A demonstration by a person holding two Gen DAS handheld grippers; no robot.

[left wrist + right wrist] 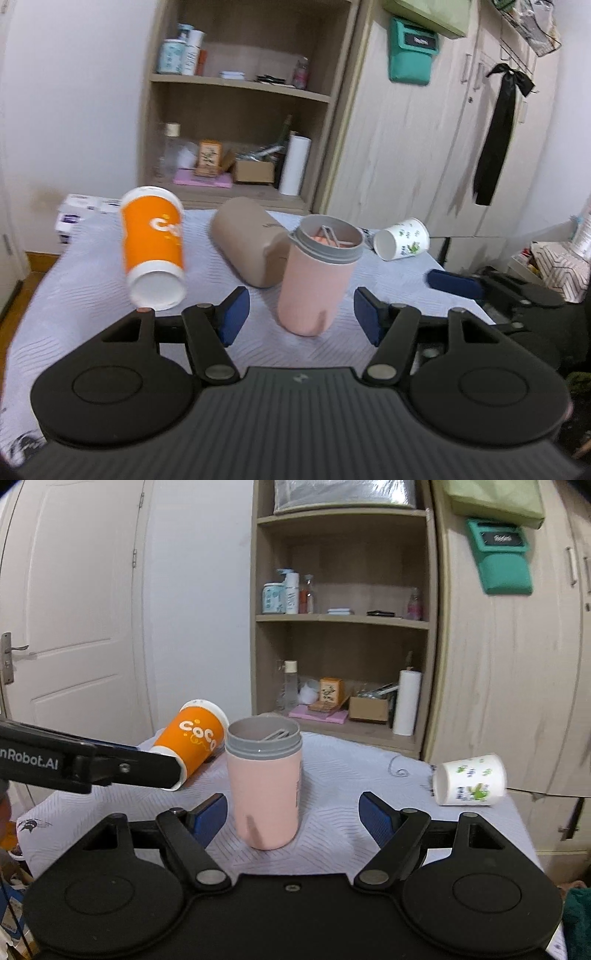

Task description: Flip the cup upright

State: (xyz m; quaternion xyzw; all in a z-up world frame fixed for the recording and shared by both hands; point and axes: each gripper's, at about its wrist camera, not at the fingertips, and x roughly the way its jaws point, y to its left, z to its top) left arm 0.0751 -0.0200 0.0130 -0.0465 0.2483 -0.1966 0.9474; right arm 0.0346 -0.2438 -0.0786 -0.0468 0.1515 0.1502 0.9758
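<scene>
The pink cup (316, 273) stands upright near the middle of the table (92, 295), its grey threaded rim and open mouth facing up, with something pale and folded lying inside. It sits ahead of both grippers: the left gripper (300, 317) has its blue pads spread wide, one on each side of the cup's base without touching it, and holds nothing; the right gripper (291, 814) is likewise wide apart, its pads flanking the cup's lower body with clear cloth showing between pad and cup on both sides, and it too is empty. Just behind the pink cup lies a brown cup (245, 240) on its side, close enough that their outlines overlap in the left wrist view. To the left an orange cup (153, 245) lies tilted on its side, white mouth toward the near edge, and in the right wrist view the left gripper's black arm crosses in front of its mouth. Well to the right, near the table's far right edge, a white cup with green print (469, 780) lies on its side, mouth facing left. Bare grey-lilac cloth lies open between the pink cup and this white one. Behind the table stands a wooden shelf (343, 618) of bottles and boxes, with a wardrobe (498, 686) beside it.
</scene>
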